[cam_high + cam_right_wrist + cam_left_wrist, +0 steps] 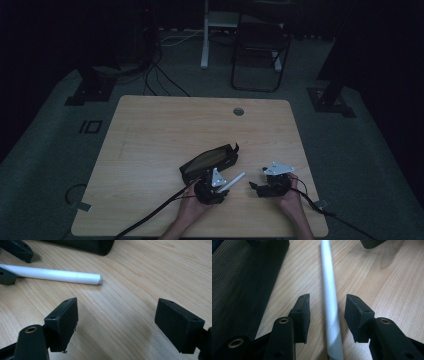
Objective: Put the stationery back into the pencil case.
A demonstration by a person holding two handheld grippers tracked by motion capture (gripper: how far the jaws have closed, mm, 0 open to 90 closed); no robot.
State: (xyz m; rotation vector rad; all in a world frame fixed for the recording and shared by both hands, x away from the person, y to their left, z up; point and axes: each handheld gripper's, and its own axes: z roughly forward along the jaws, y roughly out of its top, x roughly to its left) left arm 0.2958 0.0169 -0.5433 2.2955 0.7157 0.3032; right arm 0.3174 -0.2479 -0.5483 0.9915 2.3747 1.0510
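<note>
Left gripper [327, 315] straddles the white pen [329, 302] at lower centre — pads clear of it, nothing clamped. Right gripper [116, 325] gapes over bare table [140, 285]. A black case [242, 285] lies upper left.

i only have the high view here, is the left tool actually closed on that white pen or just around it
Observer: Just around it. In the left gripper view the white pen lies on the table between the left tool's jaws, with a gap on both sides.
Operator: whats right beside it on that side
Observer: The black mesh pencil case, lying just left of the pen in that view, apart from it.
Operator: and the right tool
Observer: The right tool stands wide open over bare wood, nothing between its jaws; the pen's capped end points toward it, short of them.
</note>
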